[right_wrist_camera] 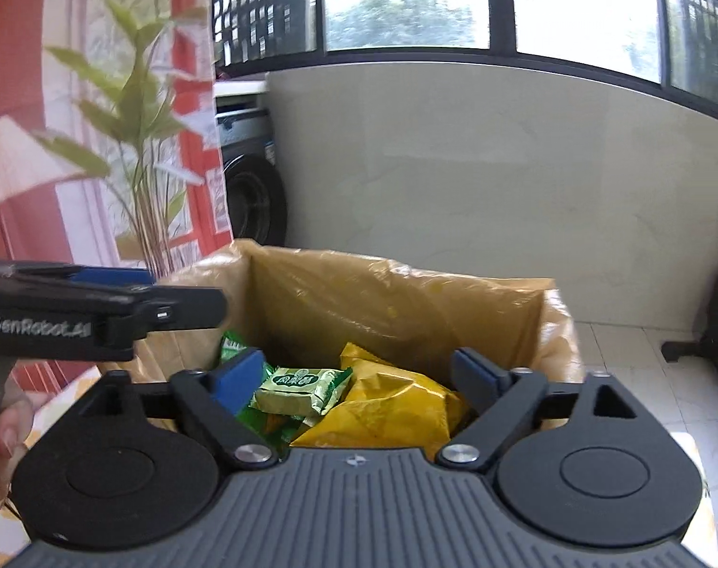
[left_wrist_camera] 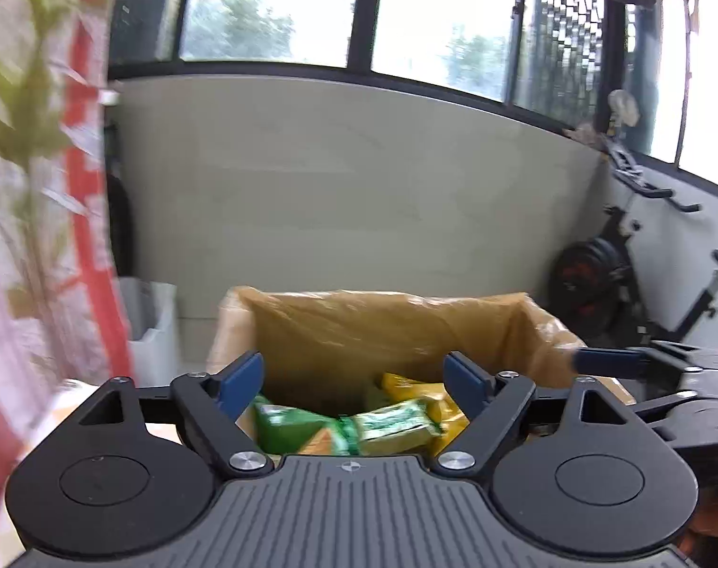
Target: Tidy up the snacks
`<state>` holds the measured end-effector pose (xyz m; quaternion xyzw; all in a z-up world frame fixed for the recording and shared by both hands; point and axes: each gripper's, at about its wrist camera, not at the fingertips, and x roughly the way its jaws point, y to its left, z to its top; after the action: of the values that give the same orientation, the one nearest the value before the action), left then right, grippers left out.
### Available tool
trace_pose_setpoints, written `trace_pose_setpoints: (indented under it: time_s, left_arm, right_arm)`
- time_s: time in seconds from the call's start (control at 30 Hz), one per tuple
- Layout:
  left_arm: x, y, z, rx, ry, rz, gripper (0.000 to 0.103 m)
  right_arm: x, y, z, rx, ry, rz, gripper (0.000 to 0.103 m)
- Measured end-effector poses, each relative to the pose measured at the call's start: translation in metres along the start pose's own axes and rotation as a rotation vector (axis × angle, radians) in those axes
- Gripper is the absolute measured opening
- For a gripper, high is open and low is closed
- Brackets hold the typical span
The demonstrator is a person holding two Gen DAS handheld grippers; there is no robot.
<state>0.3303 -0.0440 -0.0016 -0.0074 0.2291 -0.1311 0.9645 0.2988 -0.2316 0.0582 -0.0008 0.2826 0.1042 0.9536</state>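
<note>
A cardboard box lined with a tan plastic bag (left_wrist_camera: 382,326) (right_wrist_camera: 406,312) stands in front of both grippers. Inside lie snack packets: green ones (left_wrist_camera: 288,426) (right_wrist_camera: 233,345), a pale green packet (left_wrist_camera: 396,421) (right_wrist_camera: 302,388) and yellow bags (left_wrist_camera: 406,386) (right_wrist_camera: 387,402). My left gripper (left_wrist_camera: 354,381) hovers over the box, open, with nothing between its blue pads. My right gripper (right_wrist_camera: 359,378) is also open over the box and holds nothing. Each gripper shows in the other's view: the right one (left_wrist_camera: 642,362) at the right edge, the left one (right_wrist_camera: 98,303) at the left with a hand (right_wrist_camera: 4,435) on it.
A pale wall with dark-framed windows (left_wrist_camera: 273,9) rises behind the box. A potted plant (right_wrist_camera: 141,151) and a red-and-white curtain (left_wrist_camera: 89,189) are at the left, with a washing machine (right_wrist_camera: 254,189) behind. An exercise bike (left_wrist_camera: 642,274) stands at the right. A white bin (left_wrist_camera: 153,331) sits left of the box.
</note>
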Motion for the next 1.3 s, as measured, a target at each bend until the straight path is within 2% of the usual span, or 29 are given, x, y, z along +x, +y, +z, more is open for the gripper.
trace_pose_setpoints:
  time_s: [0.1,0.33,0.53,0.73,0.87,0.97,1.1,1.23,1.3]
  left_arm:
    - [-0.022,0.0,0.001,-0.003,-0.017,0.047,0.087]
    - [-0.071,-0.001,-0.001,0.019,-0.072,0.179,0.088]
    - [-0.122,-0.002,-0.005,0.021,-0.12,0.134,0.089]
    - [-0.176,-0.016,-0.009,0.085,-0.189,0.152,0.089]
    - [-0.218,-0.025,-0.011,0.091,-0.204,0.145,0.089]
    - [-0.25,-0.027,-0.016,0.059,-0.224,0.145,0.089]
    - [-0.279,-0.025,-0.027,-0.003,-0.223,0.14,0.089]
    - [-0.297,-0.035,-0.043,0.05,-0.241,0.21,0.089]
    - [-0.301,-0.036,-0.046,0.054,-0.238,0.197,0.089]
  right_arm:
    - [-0.019,0.002,0.0,0.018,0.005,-0.008,0.1]
    - [-0.071,0.018,-0.012,0.024,-0.022,-0.035,0.103]
    - [-0.117,0.034,-0.021,0.045,-0.079,-0.073,0.103]
    - [-0.166,0.055,-0.022,0.018,-0.142,-0.075,0.103]
    - [-0.204,0.074,-0.025,-0.007,-0.196,-0.095,0.103]
    - [-0.227,0.09,-0.032,0.007,-0.201,-0.151,0.103]
    - [-0.251,0.106,-0.048,0.038,-0.197,-0.166,0.103]
    - [-0.265,0.108,-0.059,0.078,-0.195,-0.154,0.103]
    - [-0.272,0.108,-0.062,0.087,-0.195,-0.15,0.103]
